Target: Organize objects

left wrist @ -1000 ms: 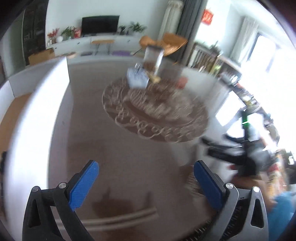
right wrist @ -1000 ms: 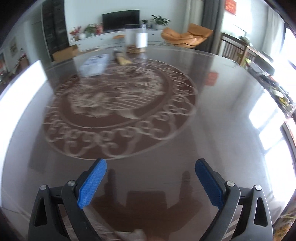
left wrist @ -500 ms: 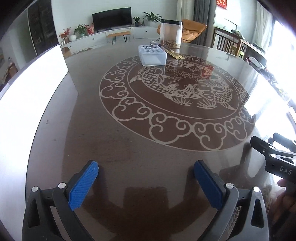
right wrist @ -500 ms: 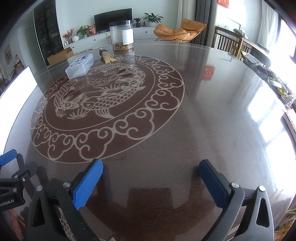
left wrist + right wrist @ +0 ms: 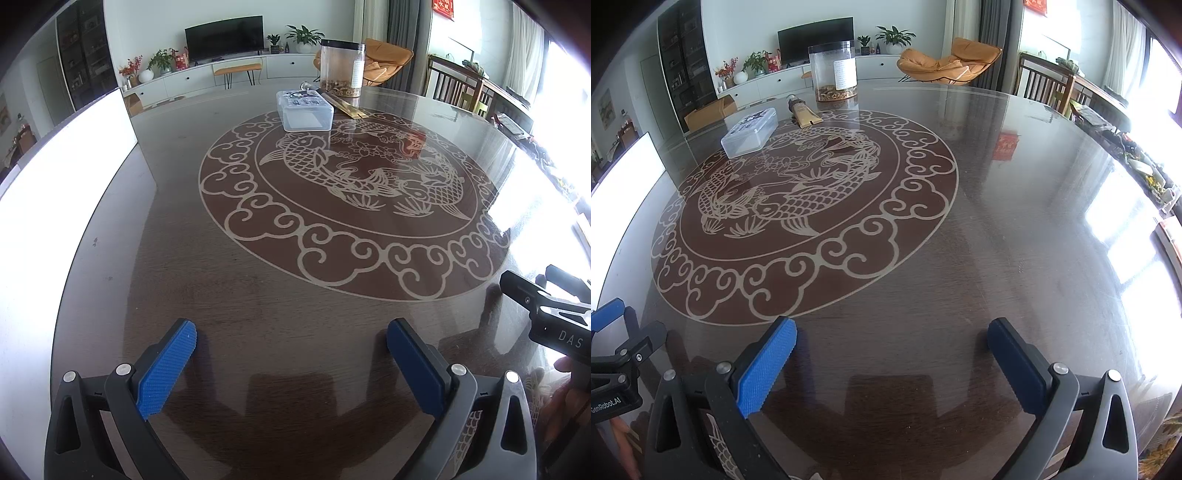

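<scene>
Left gripper [image 5: 291, 349]: fingers spread wide, holding nothing.
Right gripper [image 5: 892, 349]: fingers spread wide, holding nothing.
Box [image 5: 305, 110]: far rim of fish medallion [image 5: 354, 206], well apart from both grippers.
Jar [image 5: 833, 71]: behind box.
Tube [image 5: 804, 112]: between box and jar.
Table [image 5: 1015, 229]: bare glossy top between medallion and grippers.

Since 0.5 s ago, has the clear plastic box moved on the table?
No. In the right wrist view the clear plastic box sits at the same spot on the fish medallion's rim, beside the tube, as before. Only the camera shifted slightly.
</scene>
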### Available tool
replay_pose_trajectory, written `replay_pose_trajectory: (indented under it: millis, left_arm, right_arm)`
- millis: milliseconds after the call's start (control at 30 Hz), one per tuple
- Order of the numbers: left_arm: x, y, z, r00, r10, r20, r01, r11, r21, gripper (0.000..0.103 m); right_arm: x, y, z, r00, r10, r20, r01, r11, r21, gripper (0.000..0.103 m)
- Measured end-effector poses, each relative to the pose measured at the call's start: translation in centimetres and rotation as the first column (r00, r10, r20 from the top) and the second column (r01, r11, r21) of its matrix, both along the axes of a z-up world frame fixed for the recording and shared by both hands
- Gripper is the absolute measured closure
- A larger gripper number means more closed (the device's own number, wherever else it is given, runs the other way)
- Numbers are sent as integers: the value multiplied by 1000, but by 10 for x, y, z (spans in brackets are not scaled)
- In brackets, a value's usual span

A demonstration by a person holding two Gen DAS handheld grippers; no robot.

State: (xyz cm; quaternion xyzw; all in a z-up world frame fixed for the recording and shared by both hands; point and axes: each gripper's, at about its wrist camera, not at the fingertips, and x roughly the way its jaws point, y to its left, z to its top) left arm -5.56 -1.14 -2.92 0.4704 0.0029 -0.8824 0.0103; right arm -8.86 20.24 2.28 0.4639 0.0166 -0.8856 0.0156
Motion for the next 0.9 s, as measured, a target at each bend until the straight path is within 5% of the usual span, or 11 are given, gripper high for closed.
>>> replay_pose_trajectory:
  millis: [433, 567, 733, 900]
  left_arm:
    - [-14, 5, 6, 997, -36, 63, 35, 999, 8, 0]
    - [-56, 10, 6, 992, -59, 110, 58, 998, 13, 0]
    - [-127, 0, 17, 994, -36, 106, 20, 989, 149, 0]
    - [-199, 2, 29, 998, -5, 61, -1, 996, 94, 0]
  right_arm:
    - [0, 0, 0, 1000, 0, 0, 0, 1000, 0, 0]
    - [-1, -1, -1, 1000, 0, 0, 0, 1000, 0, 0]
    - [-1, 0, -1, 1000, 0, 0, 0, 1000, 0, 0]
    - [-1, 0, -1, 1000, -1, 0, 1, 1000, 0, 0]
